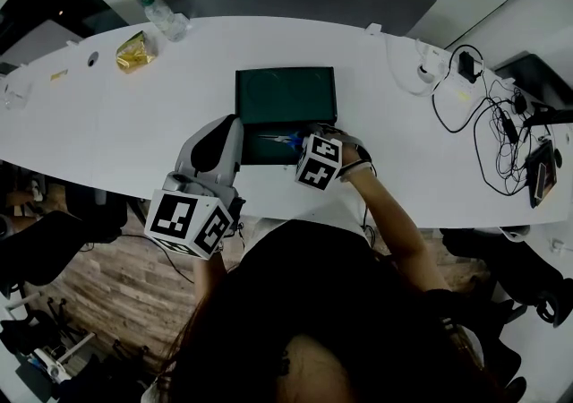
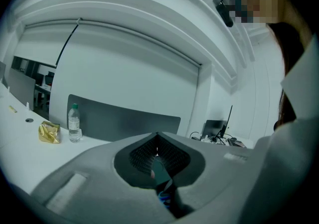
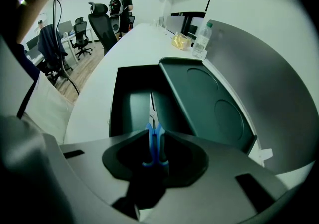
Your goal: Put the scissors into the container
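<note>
Right tongs: ours (image 3: 152, 134) are clenched on the scissors (image 3: 155, 152). The blue handles are pinched between the jaws and the blades poke straight out front.

Left tongs: these (image 2: 157, 138) are pressed together and tipped up toward the wall, well off the job. There's a dark strip and a bit of blue down at their root, and honestly we can't tell what that is.

Where the scissors are: in the air in our right grip, with the blade tips over the open container (image 3: 128, 109). They're not lying in it yet.

Container: a dark box on the white counter (image 3: 97, 86), right in front of us. Its lid (image 3: 205, 102) is swung open to the far side, so the well is wide open.

Step we're on: carry's pretty much done, we reckon, and this is the lowering and placing bit.

Next move: dip the right tongs so the blades go down inside the walls, get the scissors low and roughly flat along the well, then let go.

Thing to mind: the blades lead, so we'd steer the tips clear of the rim and the lid edge. If we let go too high they'll probably clatter or end up propped on the wall.

Left side: nothing needed from it, as far as we can judge.
</note>
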The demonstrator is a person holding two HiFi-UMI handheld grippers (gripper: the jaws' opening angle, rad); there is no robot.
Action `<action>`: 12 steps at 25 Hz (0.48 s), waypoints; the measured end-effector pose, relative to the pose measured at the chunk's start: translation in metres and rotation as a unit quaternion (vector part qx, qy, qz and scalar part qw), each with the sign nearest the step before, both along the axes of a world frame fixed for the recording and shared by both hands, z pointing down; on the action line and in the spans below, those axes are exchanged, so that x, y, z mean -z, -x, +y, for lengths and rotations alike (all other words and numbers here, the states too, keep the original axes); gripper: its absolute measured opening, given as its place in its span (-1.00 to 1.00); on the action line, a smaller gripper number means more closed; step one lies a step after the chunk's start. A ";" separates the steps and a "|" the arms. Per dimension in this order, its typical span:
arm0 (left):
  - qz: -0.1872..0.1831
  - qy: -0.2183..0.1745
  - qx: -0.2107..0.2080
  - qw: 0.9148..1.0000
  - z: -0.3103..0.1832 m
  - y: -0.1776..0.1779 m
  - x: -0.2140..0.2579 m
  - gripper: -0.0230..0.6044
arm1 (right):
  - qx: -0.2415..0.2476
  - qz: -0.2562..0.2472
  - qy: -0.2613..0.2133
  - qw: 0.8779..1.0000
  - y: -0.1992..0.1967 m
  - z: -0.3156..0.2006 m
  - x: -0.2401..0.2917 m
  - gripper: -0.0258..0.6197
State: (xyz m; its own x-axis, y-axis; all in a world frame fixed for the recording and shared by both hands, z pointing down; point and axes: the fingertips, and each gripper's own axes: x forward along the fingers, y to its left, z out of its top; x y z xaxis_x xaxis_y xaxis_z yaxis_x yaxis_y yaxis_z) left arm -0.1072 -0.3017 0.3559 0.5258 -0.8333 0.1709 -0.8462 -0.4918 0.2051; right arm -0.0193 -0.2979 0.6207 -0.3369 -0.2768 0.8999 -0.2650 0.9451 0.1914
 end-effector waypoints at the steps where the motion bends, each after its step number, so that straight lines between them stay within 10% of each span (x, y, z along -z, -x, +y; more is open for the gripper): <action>1: 0.000 -0.002 -0.001 1.000 0.001 0.000 0.001 -0.89 | -0.006 -0.003 0.000 1.000 0.000 0.001 0.000 -0.59; 12: -0.003 -0.012 -0.008 1.000 0.021 0.002 0.009 -0.89 | -0.105 -0.073 -0.016 0.992 0.001 0.005 0.023 -0.62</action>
